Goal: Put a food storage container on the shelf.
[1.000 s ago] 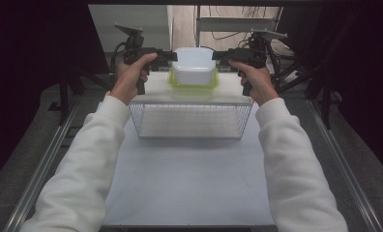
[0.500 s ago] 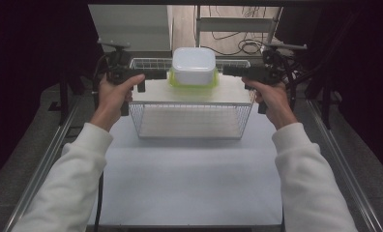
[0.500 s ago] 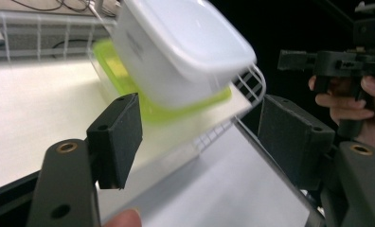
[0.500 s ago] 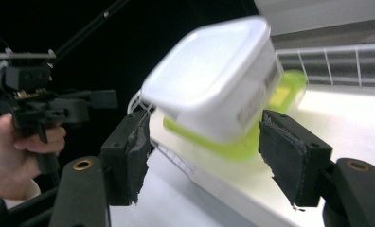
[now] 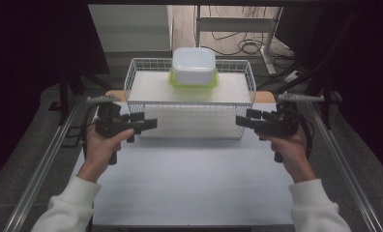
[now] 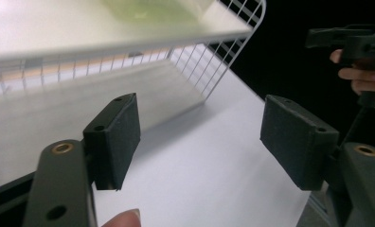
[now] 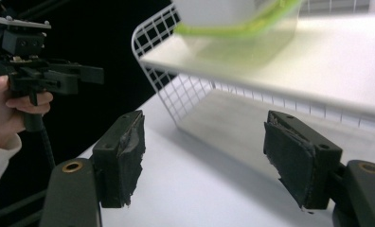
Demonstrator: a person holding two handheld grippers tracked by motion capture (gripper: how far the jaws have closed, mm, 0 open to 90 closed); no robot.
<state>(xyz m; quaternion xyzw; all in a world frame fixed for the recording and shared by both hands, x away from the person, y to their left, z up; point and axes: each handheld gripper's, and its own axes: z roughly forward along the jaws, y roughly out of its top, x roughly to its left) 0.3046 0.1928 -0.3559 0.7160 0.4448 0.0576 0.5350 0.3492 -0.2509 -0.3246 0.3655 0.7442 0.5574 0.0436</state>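
Left gripper and right gripper just released, empty, flanking wire basket, lidded container on top

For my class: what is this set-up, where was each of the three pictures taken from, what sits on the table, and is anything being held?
A person stands at a white table with a handheld two-jaw gripper in each hand: the left gripper and the right gripper. One picture looks down from above. The other two come from cameras riding on each gripper, looking along its black jaws. On the table stands a white wire basket, upside down like a shelf, with a white container with a green lid on top. Both grippers' jaws have just been opening and hold nothing.
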